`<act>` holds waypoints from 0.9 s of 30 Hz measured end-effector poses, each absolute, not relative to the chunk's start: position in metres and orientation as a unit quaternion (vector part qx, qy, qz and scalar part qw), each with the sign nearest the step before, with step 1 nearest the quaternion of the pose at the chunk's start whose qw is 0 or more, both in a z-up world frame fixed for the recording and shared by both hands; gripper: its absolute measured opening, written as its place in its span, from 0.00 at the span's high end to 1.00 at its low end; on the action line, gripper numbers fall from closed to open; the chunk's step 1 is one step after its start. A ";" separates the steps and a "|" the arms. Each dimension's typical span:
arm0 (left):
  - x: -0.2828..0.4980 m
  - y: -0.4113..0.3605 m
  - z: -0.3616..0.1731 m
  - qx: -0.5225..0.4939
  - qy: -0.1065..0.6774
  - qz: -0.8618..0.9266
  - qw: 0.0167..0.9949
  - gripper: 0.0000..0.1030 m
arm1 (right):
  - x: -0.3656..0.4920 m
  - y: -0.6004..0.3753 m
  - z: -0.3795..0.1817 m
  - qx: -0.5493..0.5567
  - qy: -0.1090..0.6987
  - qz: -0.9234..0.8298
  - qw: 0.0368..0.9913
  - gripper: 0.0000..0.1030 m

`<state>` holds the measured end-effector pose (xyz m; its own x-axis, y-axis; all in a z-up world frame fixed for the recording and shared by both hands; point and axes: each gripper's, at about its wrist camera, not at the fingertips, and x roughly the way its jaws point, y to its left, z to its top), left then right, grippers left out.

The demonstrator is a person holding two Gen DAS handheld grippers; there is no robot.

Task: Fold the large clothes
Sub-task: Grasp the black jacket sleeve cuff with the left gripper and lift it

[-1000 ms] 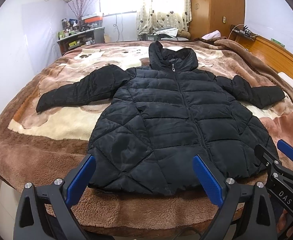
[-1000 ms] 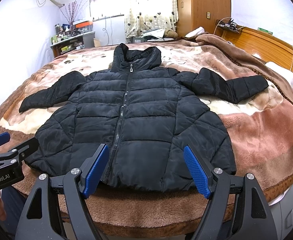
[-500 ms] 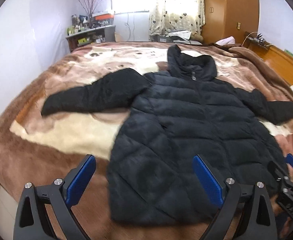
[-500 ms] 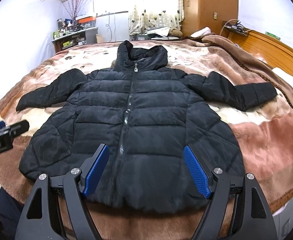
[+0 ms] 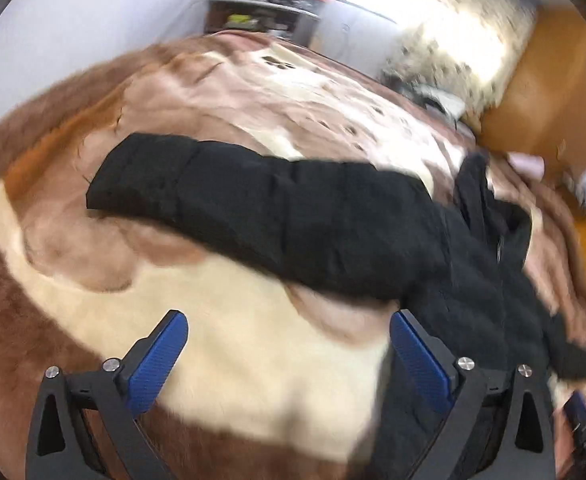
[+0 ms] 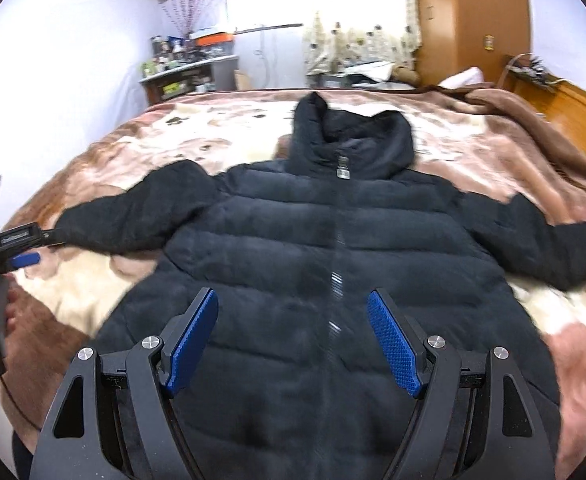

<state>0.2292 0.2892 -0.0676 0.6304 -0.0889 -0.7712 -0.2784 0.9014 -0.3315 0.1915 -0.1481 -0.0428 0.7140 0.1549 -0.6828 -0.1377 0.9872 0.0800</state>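
Since half a second ago you have swung the left gripper (image 5: 287,354) off the hem and out to the side, so its view now fills with the jacket's left sleeve (image 5: 253,208) rather than the body. The right gripper (image 6: 293,344) has crept forward over the lower front of the black puffer jacket (image 6: 333,264).

Both grippers are spread wide and hold nothing. The jacket lies flat, zip up, on the brown blanket (image 5: 233,340), hood toward the top of the right-wrist frame.

In the left-wrist view the sleeve runs as a long band from its cuff at centre left to the shoulder at centre right, above and ahead of your left fingers, not touching them. Your left hand is plainly the nearer one; I judge the sleeve is the next grab, to fold it inward across the chest.
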 end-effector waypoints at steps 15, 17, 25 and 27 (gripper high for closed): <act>0.302 0.423 -0.153 -0.388 0.434 0.171 0.795 0.01 | 0.247 -0.081 -0.074 -0.037 0.376 0.186 0.907 0.25; 0.305 0.420 -0.155 -0.390 0.431 0.180 0.794 0.01 | 0.250 -0.076 -0.077 -0.040 0.380 0.189 0.904 0.25; 0.319 0.417 -0.153 -0.392 0.418 0.194 0.796 0.31 | 0.259 -0.074 -0.080 -0.019 0.387 0.196 0.901 0.25; 0.324 0.411 -0.145 -0.373 0.421 0.189 0.805 0.57 | 0.259 -0.076 -0.078 -0.018 0.384 0.186 0.904 0.25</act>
<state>0.3239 0.4113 -0.1448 0.5748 -0.0104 -0.8182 -0.6176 0.6503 -0.4422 0.2586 -0.0763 -0.0784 0.6352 0.3230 -0.7015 -0.3507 0.9299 0.1107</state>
